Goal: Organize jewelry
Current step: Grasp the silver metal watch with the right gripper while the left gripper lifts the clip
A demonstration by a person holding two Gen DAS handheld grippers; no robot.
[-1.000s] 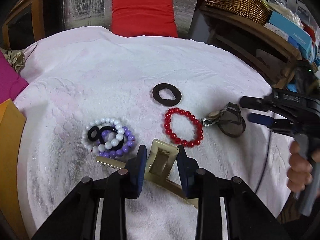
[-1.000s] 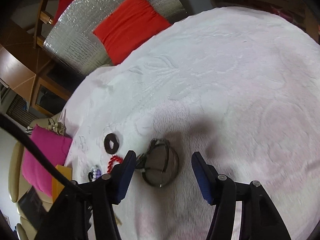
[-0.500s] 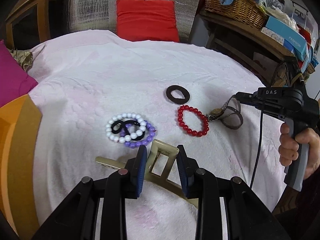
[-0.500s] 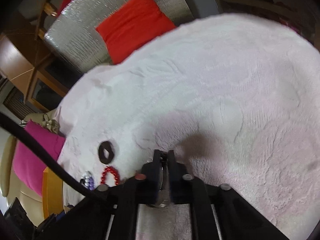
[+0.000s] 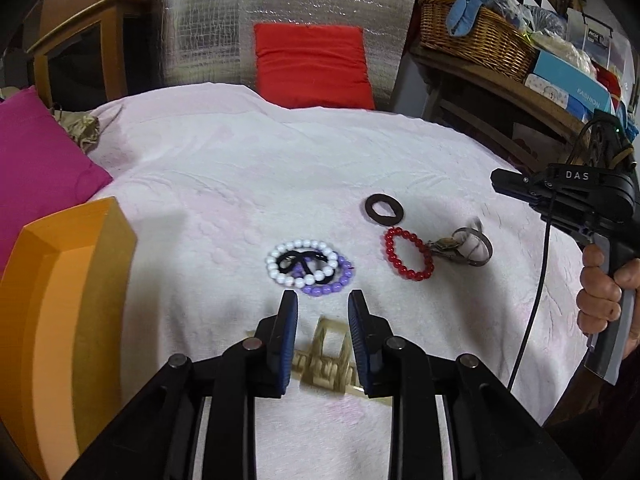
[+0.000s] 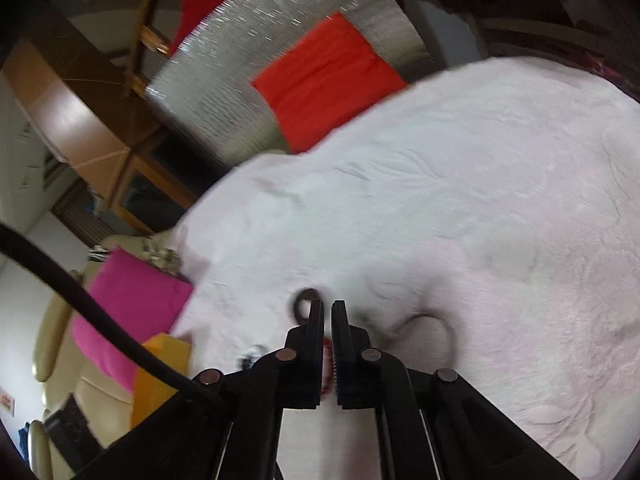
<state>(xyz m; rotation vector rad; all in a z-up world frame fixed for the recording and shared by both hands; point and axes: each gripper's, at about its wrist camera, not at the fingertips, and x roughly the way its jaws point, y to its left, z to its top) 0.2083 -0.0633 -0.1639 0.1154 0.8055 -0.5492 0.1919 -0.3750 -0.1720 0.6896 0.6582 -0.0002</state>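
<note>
On the white bedspread (image 5: 240, 184) lie a white bead bracelet (image 5: 298, 260) over a purple one (image 5: 332, 284) with a black hair tie, a red bead bracelet (image 5: 408, 254), a dark flat ring (image 5: 385, 209), and a wristwatch (image 5: 466, 246) touching the red bracelet. My left gripper (image 5: 323, 308) is open, jaws either side of a beige hair claw (image 5: 328, 356) that sits low between them. My right gripper (image 6: 327, 312) is nearly closed and empty, raised above the watch strap (image 6: 432, 332); it also shows in the left wrist view (image 5: 516, 188).
An orange box (image 5: 68, 312) stands at the left, beside a magenta cushion (image 5: 36, 168). A red cushion (image 5: 312, 64) leans on a silver panel at the back. A wooden shelf with a wicker basket (image 5: 476, 36) stands at the right.
The right gripper closed at the watch, then lifted away without it; the watch stays on the bed. The left gripper pulled back and up, with the claw now lower between its jaws.
</note>
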